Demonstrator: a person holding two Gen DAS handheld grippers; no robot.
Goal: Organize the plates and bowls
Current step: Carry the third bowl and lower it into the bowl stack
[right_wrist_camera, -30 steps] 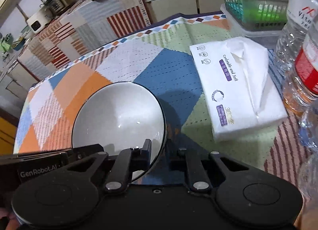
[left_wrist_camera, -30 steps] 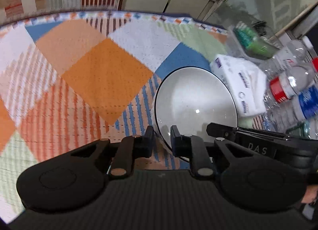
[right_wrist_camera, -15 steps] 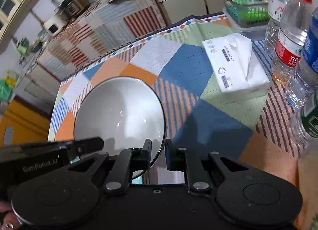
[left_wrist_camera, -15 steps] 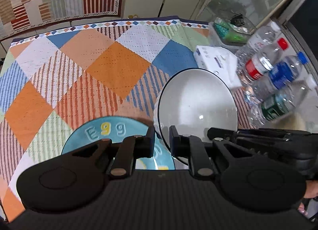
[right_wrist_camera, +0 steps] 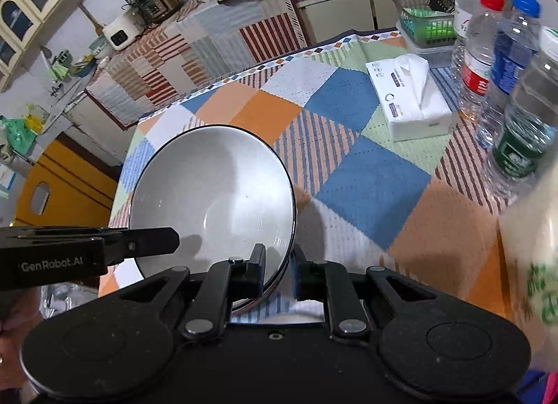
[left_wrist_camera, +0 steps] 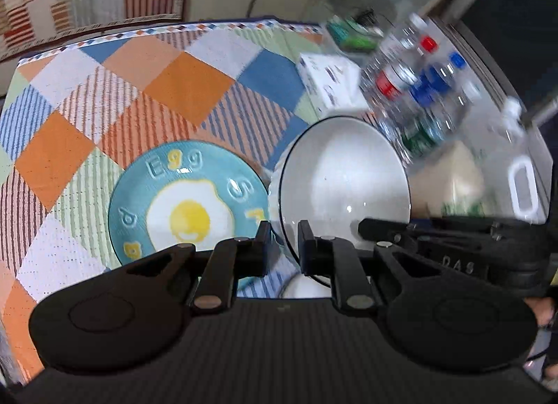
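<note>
White and shiny, the bowl (left_wrist_camera: 343, 180) has a thin dark rim and is held up in the air over the table. Two grippers hold it, one on each side. The left gripper (left_wrist_camera: 283, 247) pinches the bowl's rim on its left side, with one finger inside the bowl and one outside. The right gripper (right_wrist_camera: 278, 266) pinches the rim on the other side of the bowl (right_wrist_camera: 212, 191) the same way. Both sets of fingers are pressed close together on the thin edge. The bowl sits right in front of each gripper, and it tips a little.

Below the bowl is a checked tablecloth (left_wrist_camera: 188, 86) with orange, blue, green and white squares. A blue plate (left_wrist_camera: 188, 194) with a fried egg picture lies flat on the cloth, just to the left of the bowl in the left wrist view. A white tissue pack (right_wrist_camera: 409, 97) lies farther back on the cloth. Water bottles (right_wrist_camera: 481, 55) stand near it by the table's right edge.
</note>
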